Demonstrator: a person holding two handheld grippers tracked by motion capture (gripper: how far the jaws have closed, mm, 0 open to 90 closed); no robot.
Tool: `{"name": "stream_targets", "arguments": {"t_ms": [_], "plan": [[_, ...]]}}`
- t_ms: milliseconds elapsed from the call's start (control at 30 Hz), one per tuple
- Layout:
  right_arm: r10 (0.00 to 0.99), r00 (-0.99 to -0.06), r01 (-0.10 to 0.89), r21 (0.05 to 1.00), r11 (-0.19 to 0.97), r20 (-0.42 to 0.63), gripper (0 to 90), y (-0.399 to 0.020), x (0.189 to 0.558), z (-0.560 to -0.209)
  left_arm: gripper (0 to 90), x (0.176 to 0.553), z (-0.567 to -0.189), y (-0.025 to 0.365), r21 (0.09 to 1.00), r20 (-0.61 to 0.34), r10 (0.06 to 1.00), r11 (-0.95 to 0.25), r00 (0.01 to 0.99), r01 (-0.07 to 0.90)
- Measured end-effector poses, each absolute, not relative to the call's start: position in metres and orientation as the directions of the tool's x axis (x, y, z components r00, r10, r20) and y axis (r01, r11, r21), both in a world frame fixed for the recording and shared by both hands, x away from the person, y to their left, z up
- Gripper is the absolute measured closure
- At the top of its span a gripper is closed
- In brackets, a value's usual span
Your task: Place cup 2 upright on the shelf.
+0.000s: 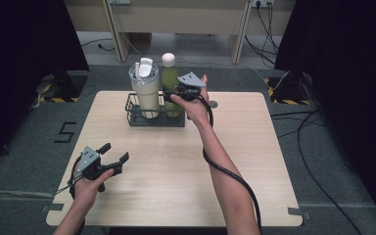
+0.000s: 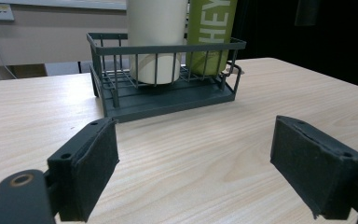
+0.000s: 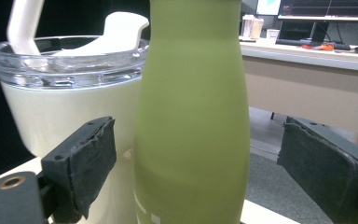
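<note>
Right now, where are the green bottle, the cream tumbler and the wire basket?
green bottle (image 3: 193, 116), right gripper view, mid body.
cream tumbler (image 1: 146, 93), high view, side wall.
wire basket (image 2: 168, 48), left gripper view, front top rail.

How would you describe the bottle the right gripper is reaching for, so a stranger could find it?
At the far edge of the pale wooden table stands a dark wire basket. The matte green bottle stands in its right half, narrow-necked with a round white cap, unlike the wider cream tumbler with its clear lid beside it.
</note>
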State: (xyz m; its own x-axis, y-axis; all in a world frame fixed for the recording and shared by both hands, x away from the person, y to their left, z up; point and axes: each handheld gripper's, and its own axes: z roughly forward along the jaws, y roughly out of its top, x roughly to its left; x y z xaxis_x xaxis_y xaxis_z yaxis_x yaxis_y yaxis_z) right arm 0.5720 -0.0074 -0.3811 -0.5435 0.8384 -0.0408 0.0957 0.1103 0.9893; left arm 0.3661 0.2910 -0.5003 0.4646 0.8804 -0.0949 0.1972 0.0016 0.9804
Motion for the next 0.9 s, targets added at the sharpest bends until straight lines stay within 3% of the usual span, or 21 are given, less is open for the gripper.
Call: {"name": "stream_targets", "arguments": {"t_ms": [900], "plan": [[0.844,-0.535,0.091,0.991,0.101,-0.037,12.8,-0.055,0.524,-0.392,14.2,0.366,-0.501,0.289,0.98,-0.09,0.882,-0.005,0.462,0.2]]}}
